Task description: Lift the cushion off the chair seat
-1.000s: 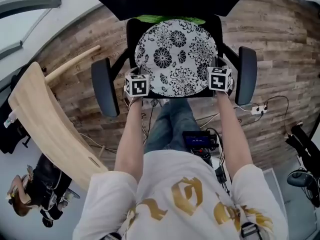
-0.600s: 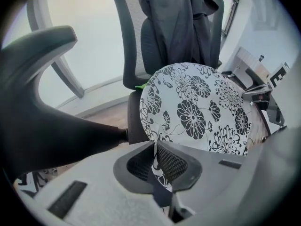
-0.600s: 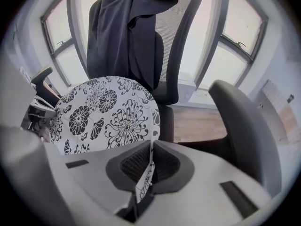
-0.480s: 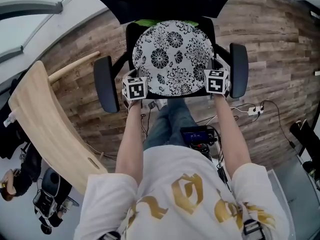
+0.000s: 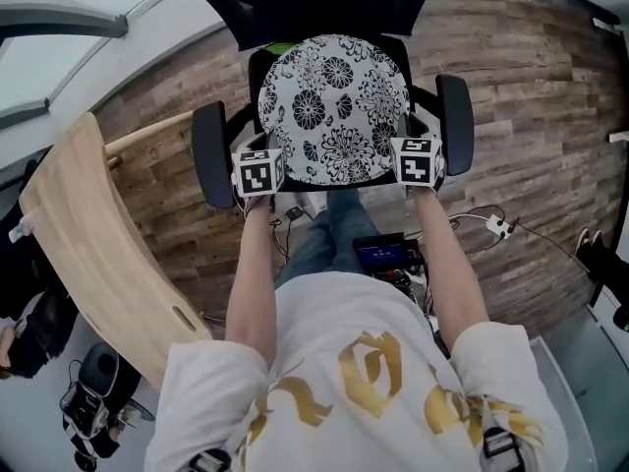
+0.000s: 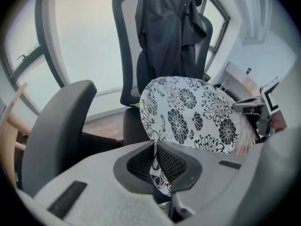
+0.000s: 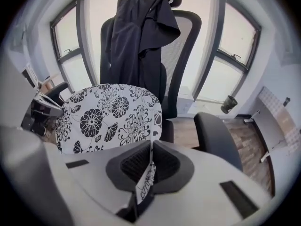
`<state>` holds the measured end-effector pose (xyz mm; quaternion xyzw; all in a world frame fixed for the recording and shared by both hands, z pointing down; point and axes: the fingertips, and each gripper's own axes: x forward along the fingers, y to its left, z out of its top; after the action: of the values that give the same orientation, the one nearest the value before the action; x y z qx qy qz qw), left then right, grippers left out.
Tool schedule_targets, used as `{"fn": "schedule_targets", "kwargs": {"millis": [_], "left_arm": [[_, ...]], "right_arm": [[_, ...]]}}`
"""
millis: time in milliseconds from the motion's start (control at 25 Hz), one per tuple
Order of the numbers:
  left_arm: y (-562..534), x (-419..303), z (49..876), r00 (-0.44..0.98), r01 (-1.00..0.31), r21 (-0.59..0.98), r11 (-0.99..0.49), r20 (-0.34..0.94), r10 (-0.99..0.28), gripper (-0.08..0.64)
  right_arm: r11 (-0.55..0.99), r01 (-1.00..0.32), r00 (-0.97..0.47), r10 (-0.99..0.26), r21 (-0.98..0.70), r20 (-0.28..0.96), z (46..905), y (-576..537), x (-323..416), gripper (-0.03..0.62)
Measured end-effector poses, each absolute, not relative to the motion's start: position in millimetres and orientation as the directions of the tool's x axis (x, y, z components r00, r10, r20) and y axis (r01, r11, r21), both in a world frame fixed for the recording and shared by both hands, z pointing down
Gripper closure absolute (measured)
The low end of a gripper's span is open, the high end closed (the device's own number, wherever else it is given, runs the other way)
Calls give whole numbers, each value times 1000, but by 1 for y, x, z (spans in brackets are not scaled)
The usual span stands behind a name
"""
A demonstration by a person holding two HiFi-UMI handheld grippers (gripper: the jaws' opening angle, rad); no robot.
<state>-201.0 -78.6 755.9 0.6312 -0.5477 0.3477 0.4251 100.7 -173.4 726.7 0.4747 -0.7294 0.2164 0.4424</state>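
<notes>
Round black-and-white floral fabric cushion [image 5: 332,106]: its near rim is being pinched by the nearly closed left gripper [image 6: 155,161] and right gripper [image 7: 149,166], and it is being tilted up ahead of both over the black office chair [image 5: 454,124]. Risk: thin fabric being dragged out of the shallow pinches by an uneven lift. Against the earlier frame, both grips are being kept and the cushion is being shifted only slightly.

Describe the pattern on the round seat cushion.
White fabric with black flower print on the round seat cushion; clearest in the head view.

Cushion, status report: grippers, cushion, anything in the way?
Jaws: left gripper and right gripper shut on the cushion rim. Cushion held up, tilted. Armrests either side, jacket on the backrest behind.
</notes>
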Motion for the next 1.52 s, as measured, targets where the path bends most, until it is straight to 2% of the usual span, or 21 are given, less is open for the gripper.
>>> {"fn": "schedule_targets", "kwargs": {"millis": [400,720,1400,1520], "left_arm": [[-82,-204,702,225,-974,195,-113,857,-464,537],[-92,-214,652,251,-967,190,-167,805,-537,537],[-74,-224,581,304,-952,205,-228,728,-614,537],[-74,-227,570,303,-952,198,-233,716,-629,537]], "right_arm": [[420,-895,-116,-548,152,828,678,-149,93,574],[348,-927,-122,-632,139,766,632,-145,105,574],[222,-971,-99,-707,87,701,575,-107,136,574],[242,-966,-114,-705,86,700,570,-100,135,574]]}}
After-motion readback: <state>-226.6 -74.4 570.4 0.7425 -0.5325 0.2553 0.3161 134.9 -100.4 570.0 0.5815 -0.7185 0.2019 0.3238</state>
